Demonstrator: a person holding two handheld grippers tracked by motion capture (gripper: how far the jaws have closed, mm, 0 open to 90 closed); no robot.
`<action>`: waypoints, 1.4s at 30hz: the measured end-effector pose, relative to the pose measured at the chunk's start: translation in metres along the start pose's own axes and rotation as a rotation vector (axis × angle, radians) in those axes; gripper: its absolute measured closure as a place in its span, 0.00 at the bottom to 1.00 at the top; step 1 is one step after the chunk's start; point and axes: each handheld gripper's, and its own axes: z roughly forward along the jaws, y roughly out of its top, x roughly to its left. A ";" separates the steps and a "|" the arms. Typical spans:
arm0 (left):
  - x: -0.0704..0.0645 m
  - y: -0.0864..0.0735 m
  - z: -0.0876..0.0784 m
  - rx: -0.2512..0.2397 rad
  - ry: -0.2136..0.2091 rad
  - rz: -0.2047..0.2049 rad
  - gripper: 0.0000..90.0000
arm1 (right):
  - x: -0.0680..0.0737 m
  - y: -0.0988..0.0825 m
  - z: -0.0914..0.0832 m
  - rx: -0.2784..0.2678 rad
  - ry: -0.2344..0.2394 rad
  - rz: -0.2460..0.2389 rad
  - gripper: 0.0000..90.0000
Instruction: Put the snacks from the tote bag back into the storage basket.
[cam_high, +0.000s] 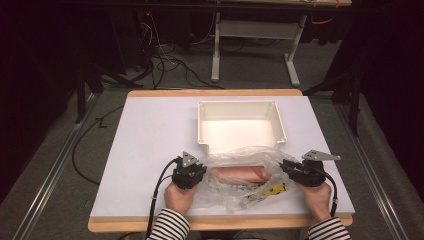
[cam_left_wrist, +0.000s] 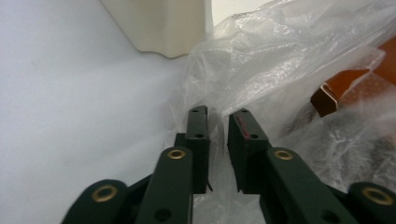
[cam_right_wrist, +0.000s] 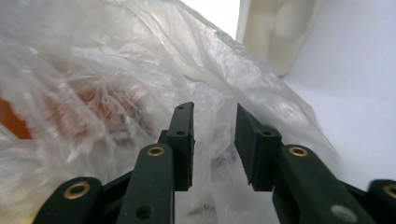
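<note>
White table (cam_high: 150, 150) carries one empty cream tray (cam_high: 241, 106) and, just before it, one crumpled clear plastic bag (cam_high: 245, 172) with a pinkish packet inside. Two grippers flank the bag: left gripper (cam_left_wrist: 217, 122) and right gripper (cam_right_wrist: 214, 122), jaws parted, film between them, unpinched. Nothing sits in the tray yet.

High view looks down; both gripper views closely share the plastic bag (cam_high: 245, 175).
</note>
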 end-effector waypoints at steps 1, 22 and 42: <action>0.000 0.000 0.000 -0.001 -0.002 -0.001 0.84 | 0.000 0.001 -0.005 -0.013 -0.004 -0.007 0.75; -0.002 -0.001 0.000 -0.002 0.023 0.011 0.64 | 0.068 0.057 -0.022 -0.003 0.159 -0.233 0.75; -0.002 -0.001 -0.001 -0.009 0.030 0.013 0.58 | 0.009 0.016 0.020 0.157 -0.005 -0.104 1.00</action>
